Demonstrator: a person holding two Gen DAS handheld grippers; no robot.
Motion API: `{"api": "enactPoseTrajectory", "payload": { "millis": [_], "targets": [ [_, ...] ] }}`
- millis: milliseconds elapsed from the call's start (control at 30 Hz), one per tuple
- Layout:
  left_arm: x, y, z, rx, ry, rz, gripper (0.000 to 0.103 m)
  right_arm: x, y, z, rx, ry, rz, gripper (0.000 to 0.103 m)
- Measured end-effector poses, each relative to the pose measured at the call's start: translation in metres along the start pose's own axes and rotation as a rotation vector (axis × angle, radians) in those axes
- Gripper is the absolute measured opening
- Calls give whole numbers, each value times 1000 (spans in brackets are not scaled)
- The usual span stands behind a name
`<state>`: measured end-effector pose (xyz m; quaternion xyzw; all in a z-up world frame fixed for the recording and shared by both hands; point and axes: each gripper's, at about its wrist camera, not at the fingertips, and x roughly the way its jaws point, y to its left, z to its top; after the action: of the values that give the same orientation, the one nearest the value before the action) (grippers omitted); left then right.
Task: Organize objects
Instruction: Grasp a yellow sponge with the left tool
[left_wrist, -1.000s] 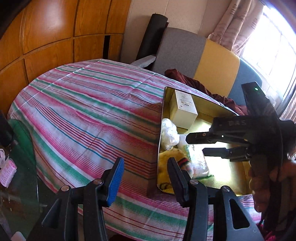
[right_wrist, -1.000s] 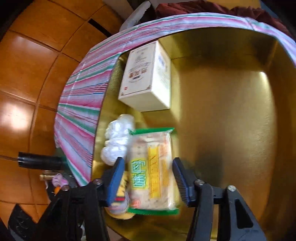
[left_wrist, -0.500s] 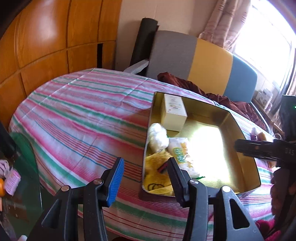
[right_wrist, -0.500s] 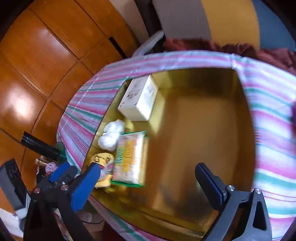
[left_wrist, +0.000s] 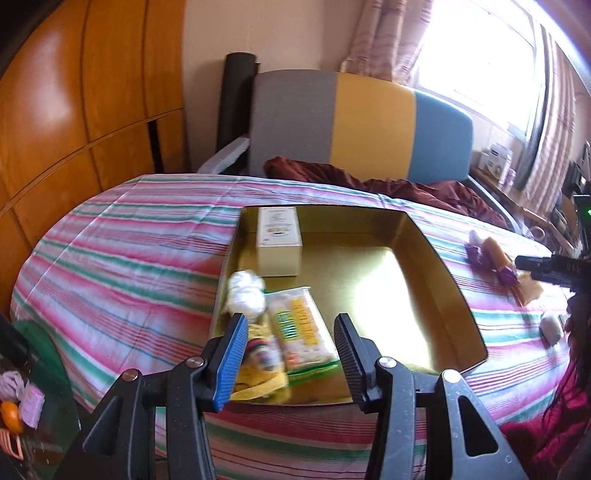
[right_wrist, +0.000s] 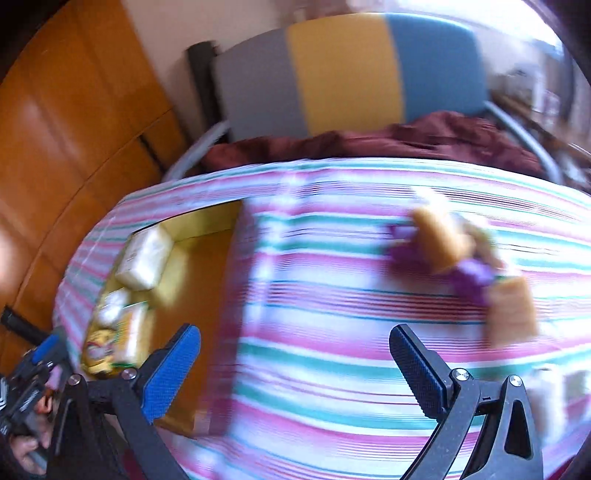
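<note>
the right gripper (right_wrist: 295, 365) is hanging with its jaws spread wide and nothing between them, over the striped cloth (right_wrist: 332, 314). the left gripper (left_wrist: 290, 354) is hovering partly apart and empty above the gold tray (left_wrist: 454, 295), where the snack packet (left_wrist: 301, 332), white box (left_wrist: 279, 240) and white bundle (left_wrist: 245, 299) are lying. blurred purple-and-tan snacks (right_wrist: 458, 258) are sitting on the cloth, outside the tray.

A striped cloth (left_wrist: 122, 254) in pink, green and white covers the table. Behind it stands a chair (left_wrist: 364, 122) with a grey, yellow and blue back, a dark red fabric (left_wrist: 373, 182) bunched on what seems its seat. Wooden panelling (left_wrist: 74, 110) lines the left wall; curtains (left_wrist: 384, 40) frame a bright window.
</note>
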<state>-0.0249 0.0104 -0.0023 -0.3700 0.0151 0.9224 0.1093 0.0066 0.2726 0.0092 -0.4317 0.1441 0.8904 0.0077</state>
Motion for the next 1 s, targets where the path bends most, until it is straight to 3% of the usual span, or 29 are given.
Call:
{"api": "enactPoseTrajectory", "payload": {
  "millis": [167,300,367,433,600,833,1000],
  "targets": [
    [7,-32,7,50,26,-83,49,-36,-93,5,170,-87,-127,103],
    [16,-64,13,76,69,-161,49,-55,-170,-7,380,-165,-261,103],
    [20,-84,16,109,83,-198,49,-59,-205,-21,537,-180,-263,103],
    [23,-108,19,146,93,-237,49,-62,-232,-33,701,-192,-212,103],
    [35,-164,28,211,133,-318,49,-60,-249,-41,808,-177,-148,103],
    [63,-227,54,218,194,-426,49,-54,-229,-33,749,-162,-85,103],
    [96,-265,73,224,223,-461,49,-50,-223,-31,713,-152,-50,103]
  ]
}}
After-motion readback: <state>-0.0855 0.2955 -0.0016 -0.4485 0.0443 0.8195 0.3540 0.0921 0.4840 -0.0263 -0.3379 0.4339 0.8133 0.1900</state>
